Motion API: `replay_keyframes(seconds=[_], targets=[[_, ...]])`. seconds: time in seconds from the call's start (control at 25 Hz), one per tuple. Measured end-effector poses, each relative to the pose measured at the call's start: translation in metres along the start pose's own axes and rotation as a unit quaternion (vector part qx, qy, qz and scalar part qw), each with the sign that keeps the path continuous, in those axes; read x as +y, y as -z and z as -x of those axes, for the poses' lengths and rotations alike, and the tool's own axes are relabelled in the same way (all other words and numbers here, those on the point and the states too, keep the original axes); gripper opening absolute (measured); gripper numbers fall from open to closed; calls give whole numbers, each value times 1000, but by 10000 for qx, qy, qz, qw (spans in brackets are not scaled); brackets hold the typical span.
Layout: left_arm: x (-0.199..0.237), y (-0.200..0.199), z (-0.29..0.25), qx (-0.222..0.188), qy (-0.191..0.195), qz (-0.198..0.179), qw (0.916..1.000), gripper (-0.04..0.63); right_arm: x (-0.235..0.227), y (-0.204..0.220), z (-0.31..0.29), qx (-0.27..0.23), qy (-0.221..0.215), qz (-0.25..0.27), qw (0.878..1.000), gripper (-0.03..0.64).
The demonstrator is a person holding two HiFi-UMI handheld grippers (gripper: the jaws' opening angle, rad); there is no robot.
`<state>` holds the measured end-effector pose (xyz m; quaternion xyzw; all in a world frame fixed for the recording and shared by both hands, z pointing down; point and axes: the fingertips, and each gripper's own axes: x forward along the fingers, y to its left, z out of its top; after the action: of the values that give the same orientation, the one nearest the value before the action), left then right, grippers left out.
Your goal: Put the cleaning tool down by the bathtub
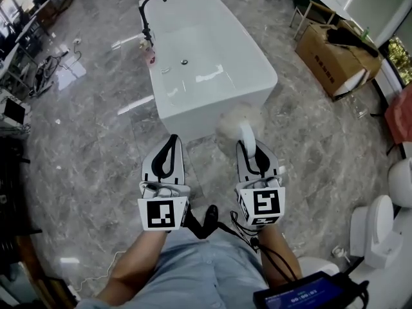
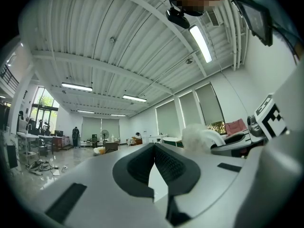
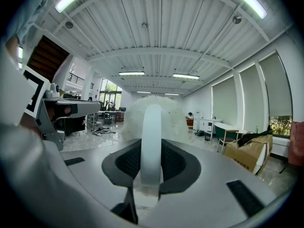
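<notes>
The white bathtub [image 1: 261, 62] stands ahead on the grey marble floor, with a black faucet [image 1: 147, 11] at its left rim. The cleaning tool [image 1: 237, 122] has a white handle [image 3: 152, 127] and a fluffy white head. My right gripper [image 1: 248, 148] is shut on the handle, and the head sticks out forward just before the tub's near end. In the right gripper view the pads [image 3: 178, 163] press the handle from both sides. To its left, my left gripper [image 1: 171, 141] is level with it, jaws closed tip to tip [image 2: 154, 148] and empty.
An open cardboard box [image 1: 335, 51] sits on the floor at the right, and a white toilet [image 1: 376, 234] is at the lower right. Cables and gear [image 1: 45, 69] lie at the far left. Bare floor runs along both sides of the tub.
</notes>
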<state>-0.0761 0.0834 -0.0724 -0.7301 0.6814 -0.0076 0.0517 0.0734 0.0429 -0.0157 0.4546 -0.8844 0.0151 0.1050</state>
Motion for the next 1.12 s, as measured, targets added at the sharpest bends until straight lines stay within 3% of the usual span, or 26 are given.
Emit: replay_keyframes(seconds=[0.52, 1.12], targets=[[42, 58, -91, 350, 462, 282, 9979, 17, -7, 30, -92, 583, 284, -150, 9978, 95], [55, 166, -179, 985, 996, 294, 9897, 16, -20, 133, -180, 1452, 482, -573, 9866, 95]])
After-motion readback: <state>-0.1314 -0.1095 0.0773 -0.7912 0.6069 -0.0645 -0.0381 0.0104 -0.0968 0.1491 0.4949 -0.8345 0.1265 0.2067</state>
